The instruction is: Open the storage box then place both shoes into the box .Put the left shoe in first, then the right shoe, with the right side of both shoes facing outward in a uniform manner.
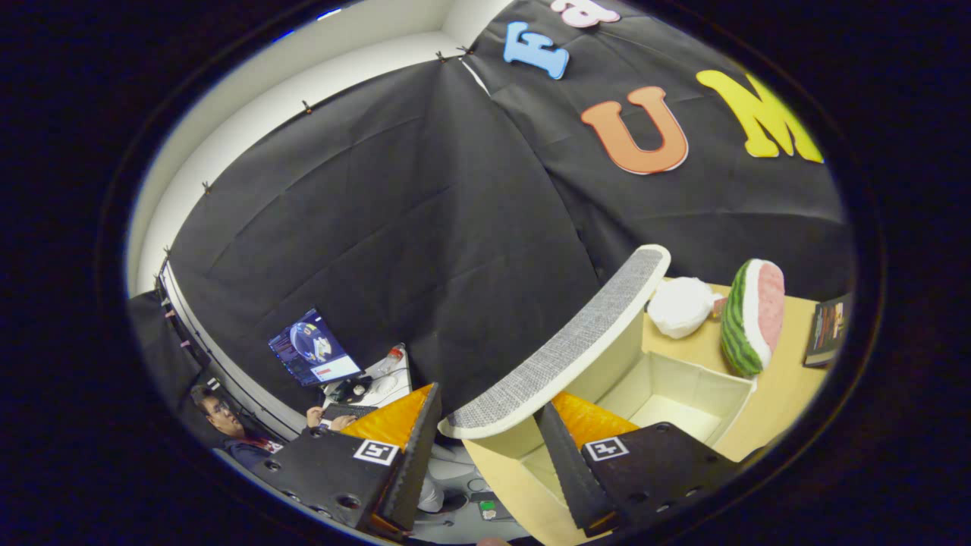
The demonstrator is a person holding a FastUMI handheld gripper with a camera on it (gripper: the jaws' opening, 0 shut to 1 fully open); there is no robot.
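A pale cream fabric storage box (683, 383) with straight walls is seen standing open on a light wooden table top (781, 379), its bare interior showing beyond the right finger. Its lid (561, 349), a long cream panel with a grey woven inner face, is raised on edge and slants up from between the two fingers toward the booth's black cloth wall (425, 212). The lid's lower end is seen in the gap between the fingers, but whether either finger presses on it cannot be told from this angle. The hand-held gripper (485, 432) is held with its fingers spread wide apart, one to the left of the lid and one over the box's near wall.

Behind the box, on the table, a plush toy shaped like a watermelon slice (751, 318), green-striped outside and pink inside, is stood upright. Just beside it, toward the lid, a crumpled white bag (681, 305) is set. Farther along the table, past the watermelon toy, a dark book (827, 330) is laid flat.

Beyond the left finger, lower down and well apart from the box, a person (227, 425) is seated at a small white desk (391, 379) with a lit laptop screen (312, 349).
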